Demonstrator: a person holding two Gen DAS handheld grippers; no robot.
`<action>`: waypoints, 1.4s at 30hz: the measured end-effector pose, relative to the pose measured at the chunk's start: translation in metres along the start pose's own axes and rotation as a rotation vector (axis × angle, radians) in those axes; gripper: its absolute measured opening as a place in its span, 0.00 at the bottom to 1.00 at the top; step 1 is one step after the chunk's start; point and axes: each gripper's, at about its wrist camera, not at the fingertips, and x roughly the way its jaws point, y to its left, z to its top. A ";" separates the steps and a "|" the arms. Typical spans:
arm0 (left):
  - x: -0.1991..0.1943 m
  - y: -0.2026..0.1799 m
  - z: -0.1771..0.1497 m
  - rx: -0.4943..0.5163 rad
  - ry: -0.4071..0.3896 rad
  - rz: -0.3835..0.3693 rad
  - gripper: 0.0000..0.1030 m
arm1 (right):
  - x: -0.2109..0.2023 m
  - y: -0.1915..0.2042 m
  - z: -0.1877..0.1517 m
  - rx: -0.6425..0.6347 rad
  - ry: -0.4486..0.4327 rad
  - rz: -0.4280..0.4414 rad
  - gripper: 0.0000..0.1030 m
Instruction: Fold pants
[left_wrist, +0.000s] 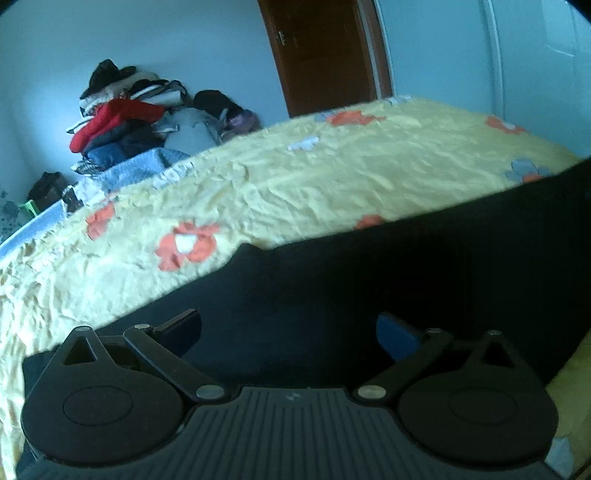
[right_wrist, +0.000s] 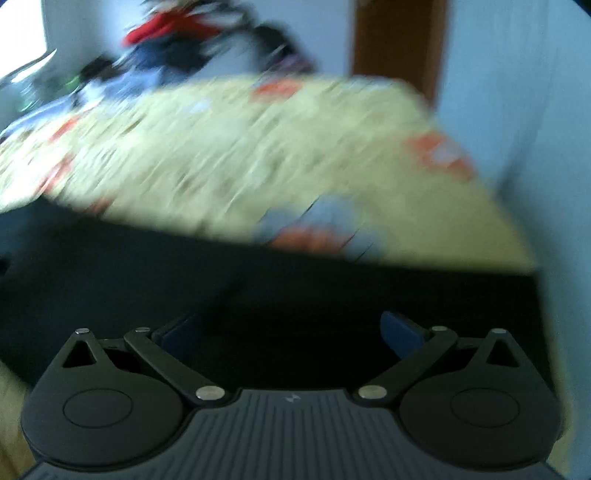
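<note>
The right view is very blurry, so little shows clearly. A pile of clothes (left_wrist: 122, 122) sits past the bed (left_wrist: 295, 184), near a brown door (left_wrist: 325, 55). The dark pants (left_wrist: 369, 280) lie flat on the yellow flowered bed, partly cut off. The left tongs (left_wrist: 289, 330) and right tongs (right_wrist: 290, 332) are both wide apart over the pants

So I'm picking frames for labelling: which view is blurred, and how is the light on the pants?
Right wrist view: heavy motion smear across the bedspread and clothes pile. Left wrist view: mostly sharp, fisheye-curved at the edges. In both, the dark pants read nearly black, with folds barely visible.
</note>
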 end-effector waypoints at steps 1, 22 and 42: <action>0.010 -0.004 -0.001 0.009 0.025 0.006 0.98 | 0.003 0.005 -0.006 -0.055 -0.043 -0.022 1.00; -0.049 0.034 -0.029 -0.200 0.001 0.049 0.99 | -0.056 -0.137 -0.101 0.927 -0.376 0.149 1.00; -0.072 0.049 -0.033 -0.284 0.008 0.039 0.99 | -0.040 -0.135 -0.082 0.854 -0.467 0.099 0.67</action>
